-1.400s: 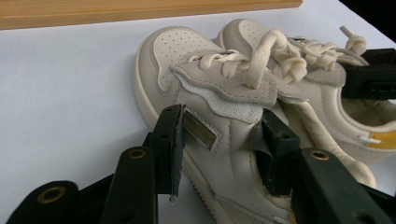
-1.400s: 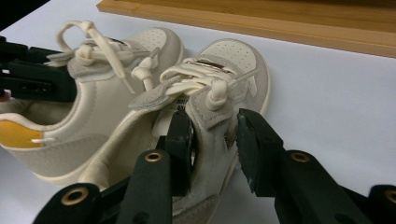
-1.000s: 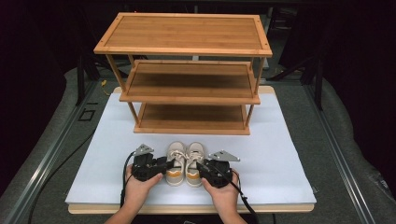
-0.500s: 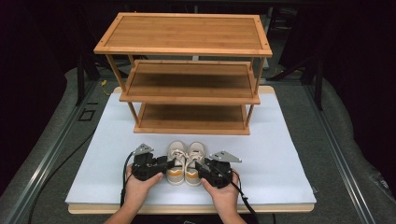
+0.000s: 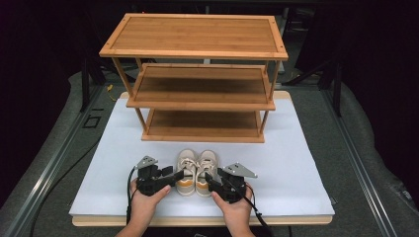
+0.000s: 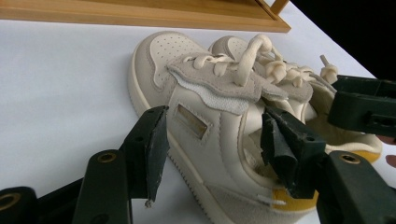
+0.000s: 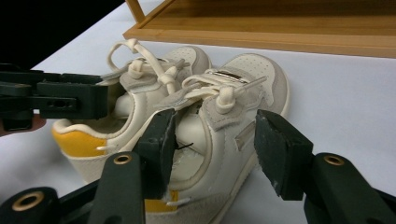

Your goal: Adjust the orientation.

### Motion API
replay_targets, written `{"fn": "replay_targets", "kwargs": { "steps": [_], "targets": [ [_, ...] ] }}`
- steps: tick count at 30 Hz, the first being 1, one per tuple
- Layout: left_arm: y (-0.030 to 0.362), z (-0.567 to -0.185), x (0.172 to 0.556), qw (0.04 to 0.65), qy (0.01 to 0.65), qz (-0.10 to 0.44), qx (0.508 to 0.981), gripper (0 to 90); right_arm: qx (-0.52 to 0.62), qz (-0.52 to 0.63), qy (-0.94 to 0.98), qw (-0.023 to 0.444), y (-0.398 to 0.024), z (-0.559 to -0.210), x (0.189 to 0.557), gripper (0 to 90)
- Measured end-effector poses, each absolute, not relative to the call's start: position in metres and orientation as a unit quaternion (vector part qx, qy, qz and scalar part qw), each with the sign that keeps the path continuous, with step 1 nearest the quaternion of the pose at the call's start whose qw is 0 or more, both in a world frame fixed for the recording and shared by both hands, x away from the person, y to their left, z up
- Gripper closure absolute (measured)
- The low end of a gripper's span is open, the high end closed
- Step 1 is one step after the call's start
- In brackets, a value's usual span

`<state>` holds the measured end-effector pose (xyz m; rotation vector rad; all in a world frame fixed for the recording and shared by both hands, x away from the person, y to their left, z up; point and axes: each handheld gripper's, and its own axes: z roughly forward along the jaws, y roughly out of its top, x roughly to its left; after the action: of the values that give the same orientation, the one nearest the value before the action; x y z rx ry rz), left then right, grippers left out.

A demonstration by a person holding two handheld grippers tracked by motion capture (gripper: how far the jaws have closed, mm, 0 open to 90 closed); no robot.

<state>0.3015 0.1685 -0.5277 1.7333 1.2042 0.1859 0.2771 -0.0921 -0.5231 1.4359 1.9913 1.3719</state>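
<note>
And both sets of jaws have just been opening. The left gripper (image 5: 165, 178) has let go of the left sneaker (image 5: 185, 165): in the left gripper view one pad stands clear of the outer side wall and the other sits inside the collar, neither pressing on the leather (image 6: 210, 135). Same story at the right gripper (image 5: 213, 183), which straddles the outer wall of the right sneaker (image 5: 206, 165), pads spread wide with daylight on the outer side (image 7: 219, 126). So both grips are released, nothing held. The pair stands side by side on the white bench (image 5: 296, 163), toes pointing at the wooden shoe rack (image 5: 197, 89), just short of its bottom shelf (image 5: 202, 123), and all three shelves are bare. My read: the shoes have been set down together and squared up. Whether they go up onto the rack from here, I can't say.
</note>
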Motion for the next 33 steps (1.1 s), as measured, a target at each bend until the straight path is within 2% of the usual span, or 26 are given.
{"fn": "replay_targets", "kwargs": {
  "steps": [6,8,20,33],
  "targets": [
    [0.166,-0.531,0.303,0.490,0.495,0.081,0.713,44.7,0.521,0.480,0.689,0.152,-0.092,-0.530,0.282,48.7],
    [0.164,-0.532,0.304,0.492,0.494,0.081,0.712,48.3,0.528,0.479,0.686,0.150,-0.091,-0.532,0.284,49.3],
    [0.161,-0.540,0.303,0.500,0.502,0.099,0.698,51.6,0.542,0.484,0.670,0.151,-0.089,-0.538,0.285,51.6],
    [0.161,-0.544,0.303,0.510,0.511,0.097,0.685,50.6,0.551,0.494,0.655,0.152,-0.088,-0.541,0.283,52.2]
  ]
}}
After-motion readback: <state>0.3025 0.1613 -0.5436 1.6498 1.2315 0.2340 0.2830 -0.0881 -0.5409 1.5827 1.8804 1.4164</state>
